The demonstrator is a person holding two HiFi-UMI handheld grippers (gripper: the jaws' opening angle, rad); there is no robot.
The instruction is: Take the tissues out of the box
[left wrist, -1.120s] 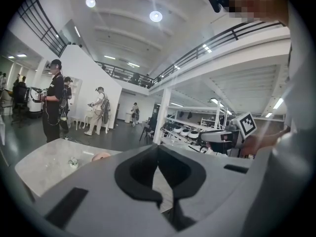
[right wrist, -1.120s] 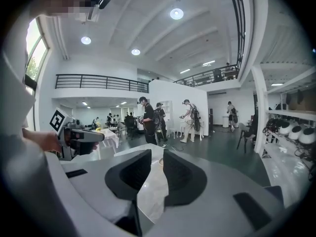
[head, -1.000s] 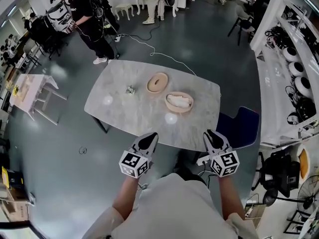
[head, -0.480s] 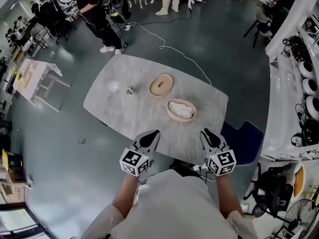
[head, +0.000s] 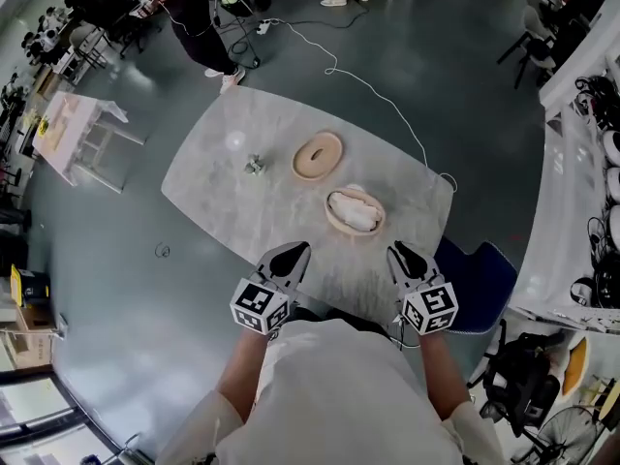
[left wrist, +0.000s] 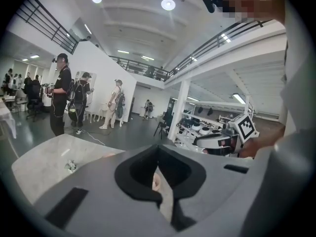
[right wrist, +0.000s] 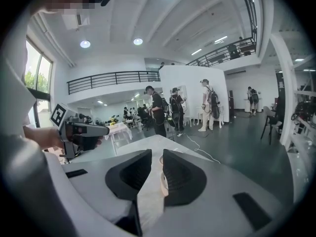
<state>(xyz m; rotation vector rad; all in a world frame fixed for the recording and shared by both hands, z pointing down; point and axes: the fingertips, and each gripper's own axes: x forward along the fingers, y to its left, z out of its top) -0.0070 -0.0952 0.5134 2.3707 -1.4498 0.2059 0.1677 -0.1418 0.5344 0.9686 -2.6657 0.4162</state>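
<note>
Left gripper [head: 288,256]: the jaw tips are pressed together with nothing between them. Right gripper [head: 399,253]: the jaws stand a narrow gap apart, also with nothing between them. Neither gripper touches any object.

Change observed: over the last second the person has stepped up to the desk [head: 223,201]. A second ago both grippers hung short of its near edge. Now their tips sit over that edge, and the desk fills more of the head view. The objects on the desk keep the same arrangement.

Meaning for the task: this appears to be the approach stage. No tissue has been taken out yet. The grippers are closer to the box [head: 329,213] but remain apart from it. The right gripper is the nearer of the two, and the box shows through the gap between its jaws in the right gripper view.

Condition of the box: it is a low, oval, wood-coloured container. It stands on the desk ahead of the right gripper, toward the person's side. Its top is open, and white tissues [head: 356,211] lie inside as a loose mound roughly level with the rim. A matching oval lid [head: 302,166] with a slot in its middle lies flat on the desk just beyond the box, apart from it. A small crumpled wad [head: 254,166] lies to the left of the lid.
</note>
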